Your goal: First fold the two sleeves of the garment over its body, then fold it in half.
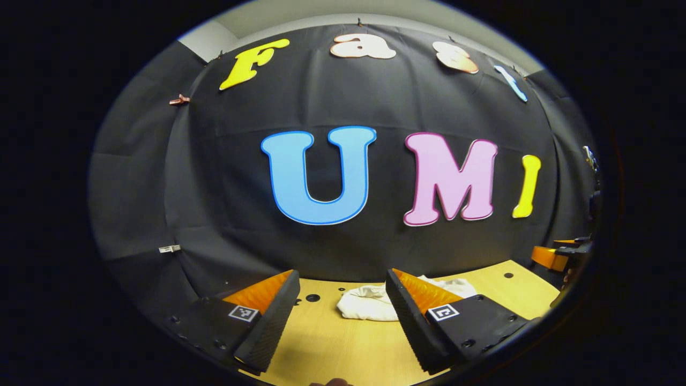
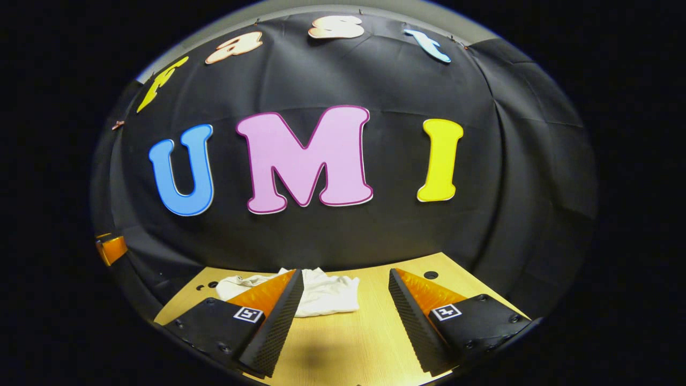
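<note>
Black cloth is hung behind a wooden table. On the left, the left gripper is held wide open above the table, with nothing in it. A crumpled white garment is seen lying near the back edge. On the right, the right gripper is also spread wide and empty, with the garment ahead of its left finger.

The left gripper is held level, fingers spread wide apart with nothing between them. The right gripper is level too, its fingers equally wide and gripping nothing. In the left gripper view, the right gripper sits at the far right edge.
</note>
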Demonstrator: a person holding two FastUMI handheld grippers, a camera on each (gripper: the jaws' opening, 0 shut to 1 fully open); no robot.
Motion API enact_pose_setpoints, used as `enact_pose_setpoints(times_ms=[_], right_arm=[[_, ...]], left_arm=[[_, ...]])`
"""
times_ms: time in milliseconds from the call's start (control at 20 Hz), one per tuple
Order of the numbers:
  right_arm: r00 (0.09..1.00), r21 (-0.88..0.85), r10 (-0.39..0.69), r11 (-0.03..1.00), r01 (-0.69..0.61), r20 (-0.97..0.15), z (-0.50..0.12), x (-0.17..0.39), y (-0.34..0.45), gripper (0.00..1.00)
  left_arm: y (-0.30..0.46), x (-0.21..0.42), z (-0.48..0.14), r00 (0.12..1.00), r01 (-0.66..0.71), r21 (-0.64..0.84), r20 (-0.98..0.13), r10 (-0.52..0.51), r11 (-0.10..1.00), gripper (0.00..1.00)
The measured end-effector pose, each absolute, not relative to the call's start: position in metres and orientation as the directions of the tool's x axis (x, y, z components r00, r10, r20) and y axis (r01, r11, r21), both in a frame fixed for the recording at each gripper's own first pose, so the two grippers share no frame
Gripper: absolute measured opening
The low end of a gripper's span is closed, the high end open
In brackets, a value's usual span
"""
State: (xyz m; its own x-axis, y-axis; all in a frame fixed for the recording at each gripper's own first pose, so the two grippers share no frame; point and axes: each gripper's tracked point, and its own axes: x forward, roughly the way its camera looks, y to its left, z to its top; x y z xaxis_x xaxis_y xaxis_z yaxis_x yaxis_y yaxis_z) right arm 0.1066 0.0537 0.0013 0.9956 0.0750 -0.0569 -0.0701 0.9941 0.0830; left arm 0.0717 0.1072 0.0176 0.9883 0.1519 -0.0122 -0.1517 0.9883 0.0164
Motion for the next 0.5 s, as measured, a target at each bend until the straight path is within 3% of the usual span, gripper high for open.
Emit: enact_pose_setpoints(times_ms=[250, 500], right_arm=[[0.993, 0.026, 0.101, 0.995, -0.099, -0.067, -0.011, 0.046, 0.055, 0.97], [0.991, 0.05, 0.077, 0.996, -0.071, -0.109, -0.036, 0.002, 0.042, 0.97]], left_arm=[[0.079, 0.022, 0.028, 0.997, -0.079, 0.05, 0.009, 0.078, 0.996, 0.99], [0.068, -0.02, 0.021, 0.996, -0.082, 0.029, 0.023, 0.081, 0.996, 0.99]])
